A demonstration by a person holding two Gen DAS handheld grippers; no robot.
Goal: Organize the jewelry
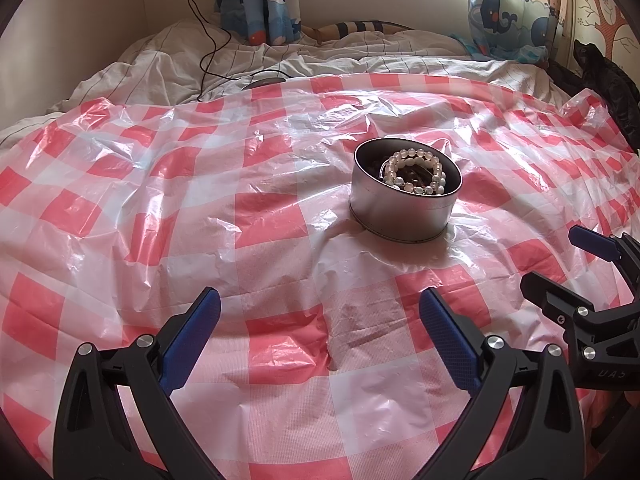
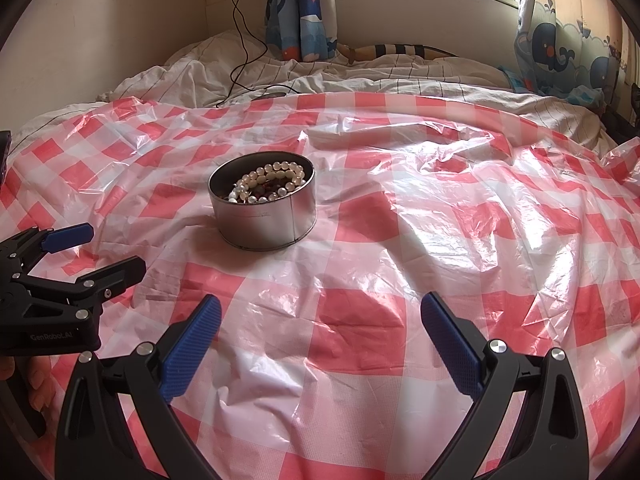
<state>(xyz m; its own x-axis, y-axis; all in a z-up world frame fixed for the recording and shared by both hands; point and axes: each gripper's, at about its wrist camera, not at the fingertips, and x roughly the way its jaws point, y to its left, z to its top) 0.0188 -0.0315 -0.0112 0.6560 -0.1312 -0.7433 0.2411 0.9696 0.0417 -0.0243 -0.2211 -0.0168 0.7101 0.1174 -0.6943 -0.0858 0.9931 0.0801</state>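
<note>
A round silver tin stands on the red-and-white checked plastic sheet. Inside it lie a white pearl bracelet and darker beads. My left gripper is open over bare sheet, well short of the tin, nothing between its blue-padded fingers. My right gripper is also open and empty, nearer than the tin and to its right. Each gripper shows in the other's view: the right one at the right edge, the left one at the left edge.
The sheet covers a bed with a rumpled striped duvet behind it. A black charger cable trails from a wall socket onto the duvet. Whale-print curtains hang at the back. A dark garment lies at the far right.
</note>
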